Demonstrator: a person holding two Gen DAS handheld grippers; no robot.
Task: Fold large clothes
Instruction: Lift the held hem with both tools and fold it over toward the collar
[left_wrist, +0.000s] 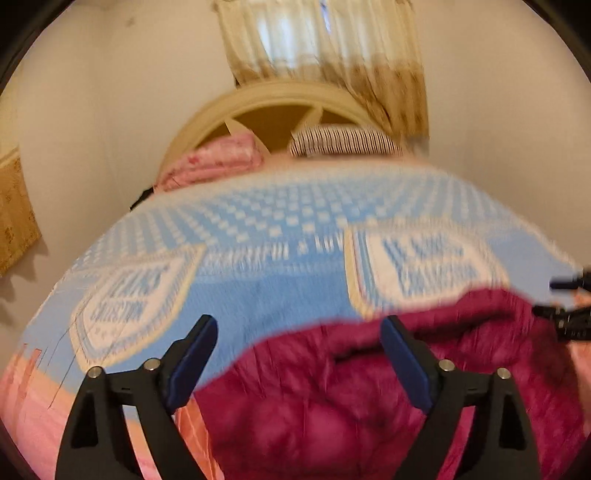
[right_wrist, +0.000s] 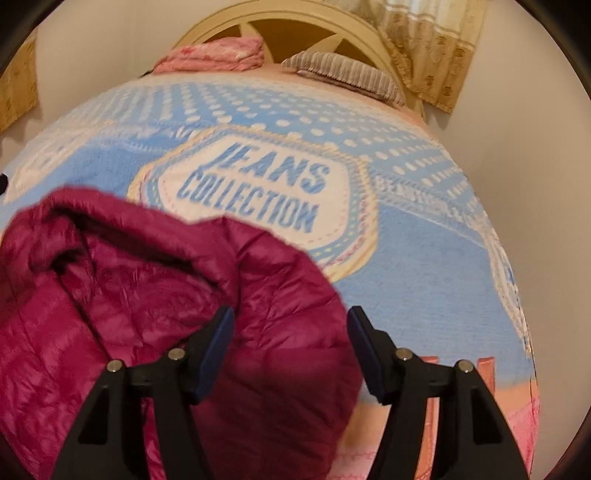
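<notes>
2 grippers, left (left_wrist: 299, 339) and right (right_wrist: 291, 332), gape wide and hold nothing. Jacket (right_wrist: 155, 280), quilted and shiny, lies bunched at the bed's (right_wrist: 424, 266) near edge. Judged light, puffy, slippery; grip hem or shoulder seams.

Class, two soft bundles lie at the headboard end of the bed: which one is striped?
The striped pillow, grey with dark lines, on the curtain side. The other bundle is pink, without stripes.
</notes>
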